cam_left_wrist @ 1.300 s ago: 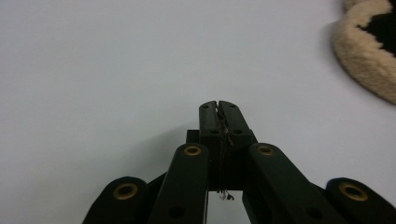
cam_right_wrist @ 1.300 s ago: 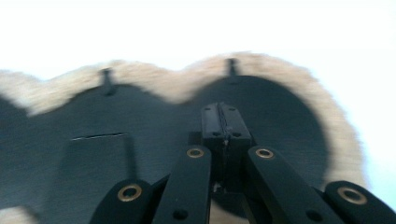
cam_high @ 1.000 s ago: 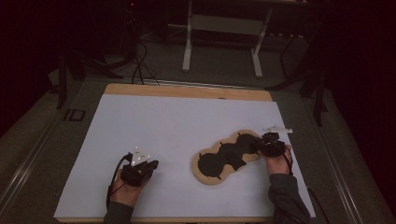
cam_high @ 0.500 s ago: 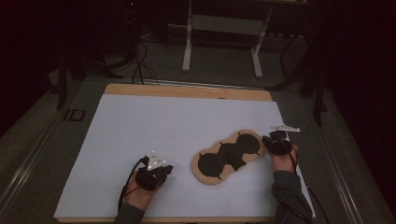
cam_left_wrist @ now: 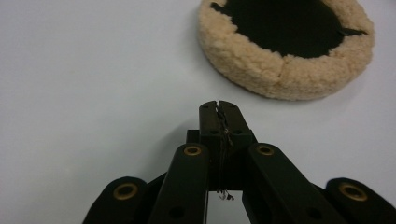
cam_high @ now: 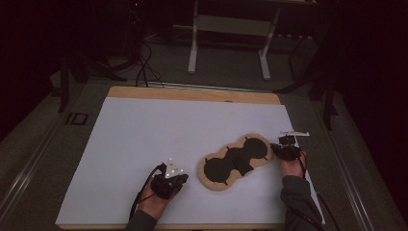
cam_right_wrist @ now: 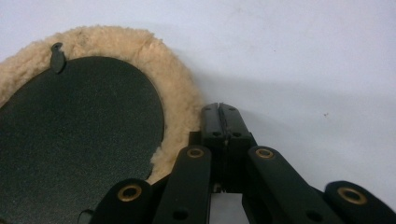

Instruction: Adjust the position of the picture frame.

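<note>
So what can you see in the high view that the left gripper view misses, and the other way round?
The high view takes in the whole fleecy pad with its two joined black rounds, both hands, the right tongs at the pad's far end, and the white sheet on its wooden board. The left gripper view gives a close look at the woolly texture of the pad's rim and at the left tongs, shut, short of the pad. Both share the pad, the sheet and the left tongs.
</note>
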`<state>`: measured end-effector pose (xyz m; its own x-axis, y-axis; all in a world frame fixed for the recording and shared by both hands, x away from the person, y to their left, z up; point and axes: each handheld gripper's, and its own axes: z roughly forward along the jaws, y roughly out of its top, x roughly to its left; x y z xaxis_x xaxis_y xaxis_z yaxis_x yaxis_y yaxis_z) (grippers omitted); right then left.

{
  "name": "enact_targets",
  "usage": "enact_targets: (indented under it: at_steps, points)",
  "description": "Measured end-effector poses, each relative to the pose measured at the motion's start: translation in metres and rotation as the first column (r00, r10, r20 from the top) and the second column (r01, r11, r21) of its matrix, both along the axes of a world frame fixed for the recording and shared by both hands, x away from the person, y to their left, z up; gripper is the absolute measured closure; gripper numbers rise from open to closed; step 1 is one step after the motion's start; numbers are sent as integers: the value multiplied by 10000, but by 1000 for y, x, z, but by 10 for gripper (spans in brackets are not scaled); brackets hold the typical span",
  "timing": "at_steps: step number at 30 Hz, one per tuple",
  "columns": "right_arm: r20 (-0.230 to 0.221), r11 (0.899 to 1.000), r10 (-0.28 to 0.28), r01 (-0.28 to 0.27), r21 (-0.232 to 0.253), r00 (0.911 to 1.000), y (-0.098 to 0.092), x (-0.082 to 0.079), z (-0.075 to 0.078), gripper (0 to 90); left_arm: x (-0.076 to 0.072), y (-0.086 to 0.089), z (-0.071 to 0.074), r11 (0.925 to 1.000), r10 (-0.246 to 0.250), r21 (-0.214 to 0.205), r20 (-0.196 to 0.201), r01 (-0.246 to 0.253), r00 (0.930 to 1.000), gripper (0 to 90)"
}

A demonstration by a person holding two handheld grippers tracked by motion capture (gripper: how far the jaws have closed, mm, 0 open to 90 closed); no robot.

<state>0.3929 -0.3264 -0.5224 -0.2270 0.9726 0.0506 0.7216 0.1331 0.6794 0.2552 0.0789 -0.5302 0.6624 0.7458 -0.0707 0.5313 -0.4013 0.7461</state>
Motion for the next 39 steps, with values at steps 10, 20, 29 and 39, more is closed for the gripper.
enact_targets:
  at_steps: [10,20,29,39]
  points:
    - [-50,9998,216,-215,50,9998,6,-4,0,900,-3,-18,-2,9986,-509,121,-108,510,9986,897]
    - [-16,9995,309,-308,103,9995,11,-8,-1,900,-5,-24,-5,9978,-516,416,-55,518,9987,898]
    - [14,9994,318,-318,144,9995,13,-12,-1,900,-4,-21,-4,9985,-264,471,-82,267,9996,898]
    - [103,9989,340,-343,313,9994,16,-22,-3,900,2,-12,-5,9979,519,399,-114,-514,9986,899]
